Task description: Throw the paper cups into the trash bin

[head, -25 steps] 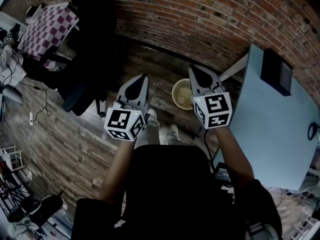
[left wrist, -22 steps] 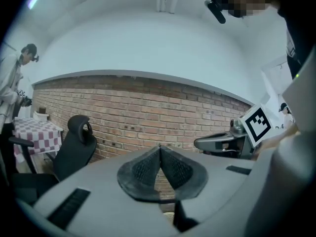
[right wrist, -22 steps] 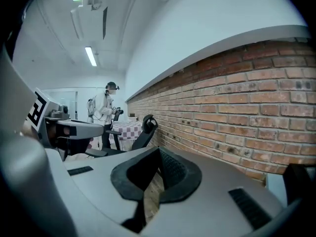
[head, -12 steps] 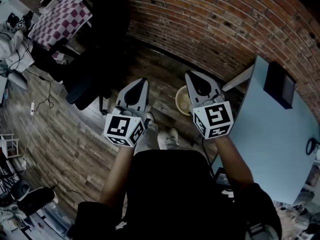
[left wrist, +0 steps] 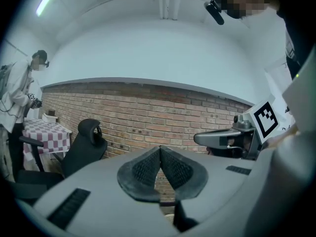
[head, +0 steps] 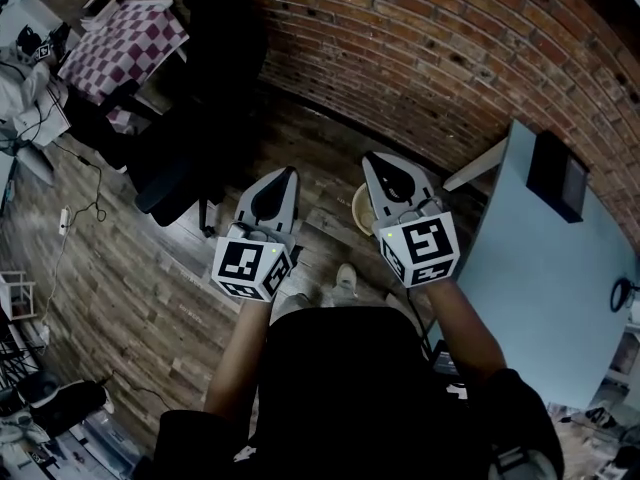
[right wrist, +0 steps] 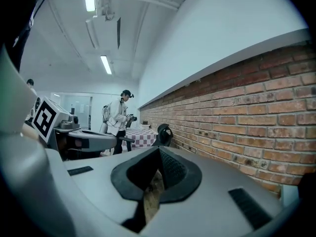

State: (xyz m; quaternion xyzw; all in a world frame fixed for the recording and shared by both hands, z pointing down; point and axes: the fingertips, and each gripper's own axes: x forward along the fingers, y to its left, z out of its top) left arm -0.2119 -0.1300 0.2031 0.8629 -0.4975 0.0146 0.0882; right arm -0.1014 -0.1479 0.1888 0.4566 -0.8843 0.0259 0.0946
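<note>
a: how does the left hand-held gripper (head: 283, 178) stand?
b: pressed together. in the left gripper view its ribbed pads (left wrist: 140, 172) meet at the tips with nothing pinched, and it points at the brick wall (left wrist: 148, 112).
a: and the right hand-held gripper (head: 380, 165)?
b: the same, jaws closed on themselves. in the right gripper view the pads touch at the tip. a tan strip shows through the slit below them, and i can't tell what it is.
a: where is the trash bin (head: 357, 210)?
b: on the wooden floor (head: 150, 268), near the foot of the wall. in the head view the right hand-held gripper covers most of it, so only a pale curved sliver of rim shows at that gripper's left edge. it lies between the two noses, closer to the right one, and near the corner of the light blue table (head: 540, 278).
a: anything on that table?
b: a black box (head: 557, 173) near its far end.
a: what else is around?
b: a black office chair (head: 195, 78) and a checkered table (head: 125, 43) at the upper left, well apart from the bin. a person in a white top (right wrist: 118, 115) stands near them in the right gripper view.
</note>
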